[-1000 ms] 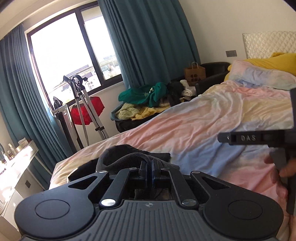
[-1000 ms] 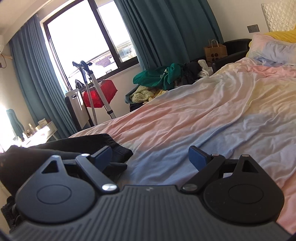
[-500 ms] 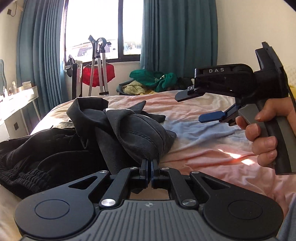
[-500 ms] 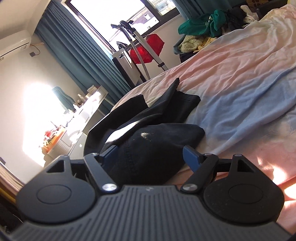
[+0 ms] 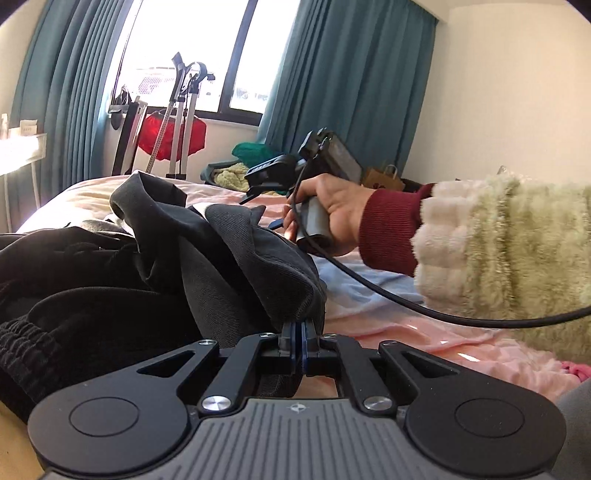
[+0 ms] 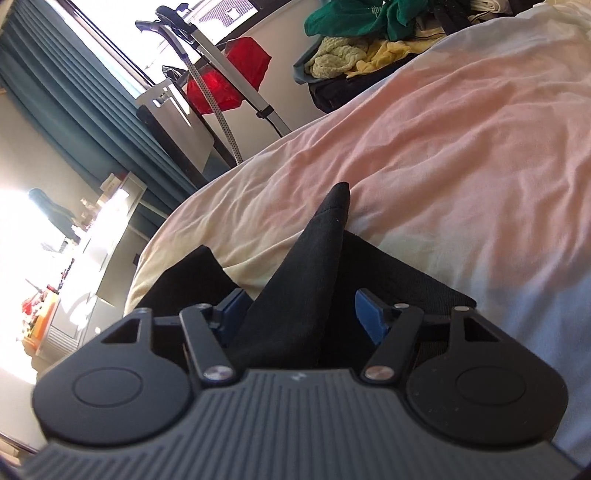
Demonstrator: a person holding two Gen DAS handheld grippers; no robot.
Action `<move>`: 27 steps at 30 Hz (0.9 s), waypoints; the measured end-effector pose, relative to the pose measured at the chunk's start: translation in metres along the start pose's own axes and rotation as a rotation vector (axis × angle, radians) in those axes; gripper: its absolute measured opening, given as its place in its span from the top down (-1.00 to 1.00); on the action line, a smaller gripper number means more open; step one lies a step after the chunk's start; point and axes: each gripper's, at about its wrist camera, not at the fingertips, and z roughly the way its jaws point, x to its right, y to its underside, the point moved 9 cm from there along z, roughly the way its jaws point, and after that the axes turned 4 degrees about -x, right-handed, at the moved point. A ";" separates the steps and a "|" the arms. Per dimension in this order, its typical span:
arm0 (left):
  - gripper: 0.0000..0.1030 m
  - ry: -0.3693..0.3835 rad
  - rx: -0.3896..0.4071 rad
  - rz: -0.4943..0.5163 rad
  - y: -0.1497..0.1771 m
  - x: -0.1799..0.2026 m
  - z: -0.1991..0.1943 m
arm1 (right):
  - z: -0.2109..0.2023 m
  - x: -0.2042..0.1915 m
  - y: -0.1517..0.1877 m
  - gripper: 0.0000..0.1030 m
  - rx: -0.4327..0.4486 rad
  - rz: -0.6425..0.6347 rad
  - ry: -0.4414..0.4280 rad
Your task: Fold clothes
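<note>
Bedroom scene, everything's happening on a bed with a rumpled pastel sheet, pink fading into cream and pale blue. A dark garment is heaped at the near left end of it, partly bunched and lifted.

The left gripper has its jaws pinched tight on a fold of the garment, cloth bulging up right above the blue pads. The right gripper is closing, with a peak of black cloth standing up between its fingers, but the pads aren't pressing on it yet. In the left view you can see the hand holding it, red cuff and a fuzzy cream sleeve, with a black cable trailing off.

Room-wise: teal curtains either side of a bright window, a garment steamer stand with something red beside it, and a pile of green and yellow clothes past the bed. A desk sits in glare on the left.
</note>
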 end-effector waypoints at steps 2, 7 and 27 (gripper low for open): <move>0.94 0.039 0.000 -0.052 0.000 -0.008 0.004 | 0.022 0.001 -0.006 0.02 -0.010 -0.011 0.022; 0.94 0.088 0.013 -0.093 0.003 -0.019 0.008 | 0.033 -0.001 -0.018 0.86 0.018 -0.039 0.077; 0.92 0.100 0.018 0.001 0.012 0.026 -0.002 | -0.301 0.149 -0.011 0.87 0.485 0.297 0.026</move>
